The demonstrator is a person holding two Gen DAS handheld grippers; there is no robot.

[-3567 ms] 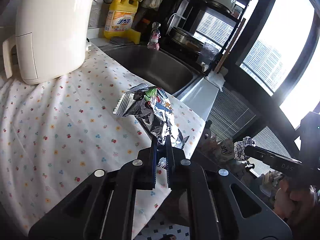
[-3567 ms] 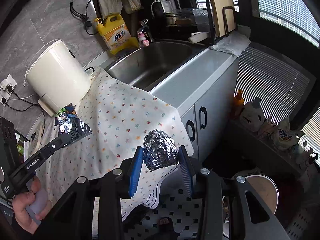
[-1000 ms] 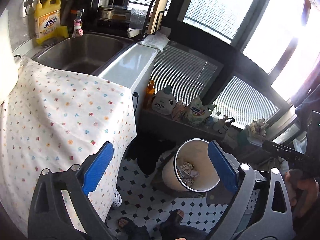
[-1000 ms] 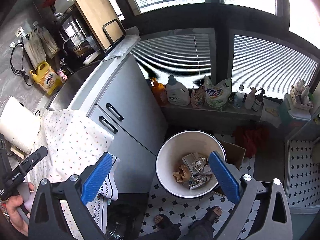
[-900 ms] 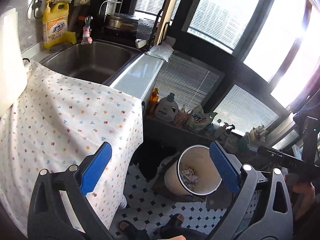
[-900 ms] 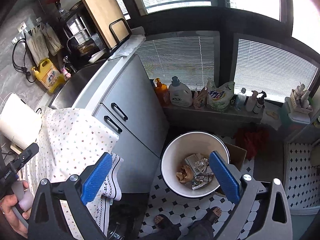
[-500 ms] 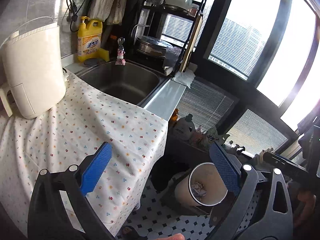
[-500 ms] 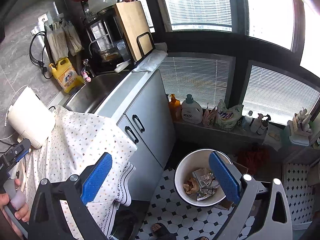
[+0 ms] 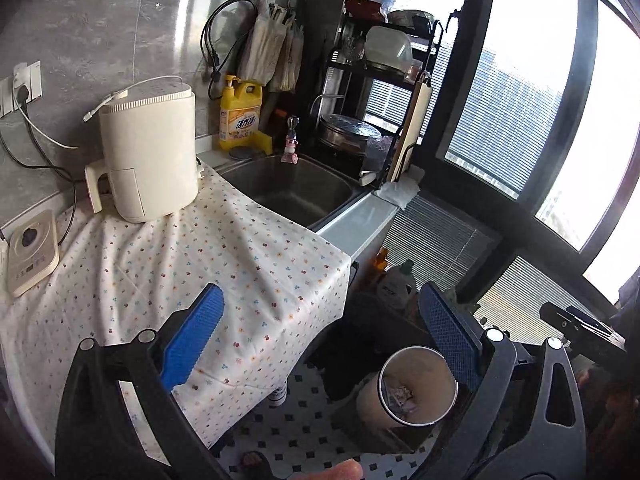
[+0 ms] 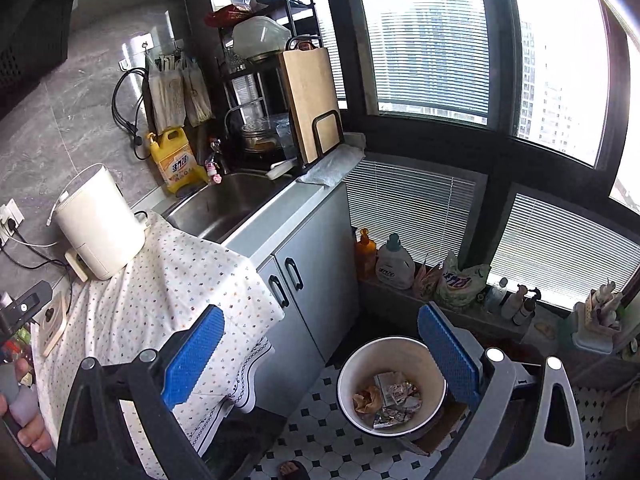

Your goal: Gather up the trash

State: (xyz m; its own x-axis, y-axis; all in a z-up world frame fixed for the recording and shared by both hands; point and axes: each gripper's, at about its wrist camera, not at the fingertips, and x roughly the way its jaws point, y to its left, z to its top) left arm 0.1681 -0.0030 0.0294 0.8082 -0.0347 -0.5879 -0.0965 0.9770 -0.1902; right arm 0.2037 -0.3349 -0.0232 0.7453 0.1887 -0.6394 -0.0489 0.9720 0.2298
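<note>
— What changed just now?
— My left gripper (image 9: 320,344) and right gripper (image 10: 320,350) let go; both are wide open and empty now.
— And the trash?
— The foil trash (image 10: 390,398) lies in the white bin (image 10: 348,364) on the floor, and the flowered desk (image 9: 180,248) shows none, so I think collecting is done.

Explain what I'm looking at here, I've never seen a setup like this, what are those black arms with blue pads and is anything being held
These are two handheld claws, not a robot arm: a person holds one in each hand, and each carries a wide-angle camera looking forward between its two fingers. One picture comes from the left claw, the other from the right claw. The blue strips are the finger pads.

Both claws are wide open and hold nothing.

Both views show a kitchen counter covered by a flowered cloth. On it stand a white appliance and a flat white device. Beyond are a steel sink and a yellow detergent jug.

On the tiled floor stands a white bin with crumpled wrappers inside, which fits the trash-collecting job.
</note>
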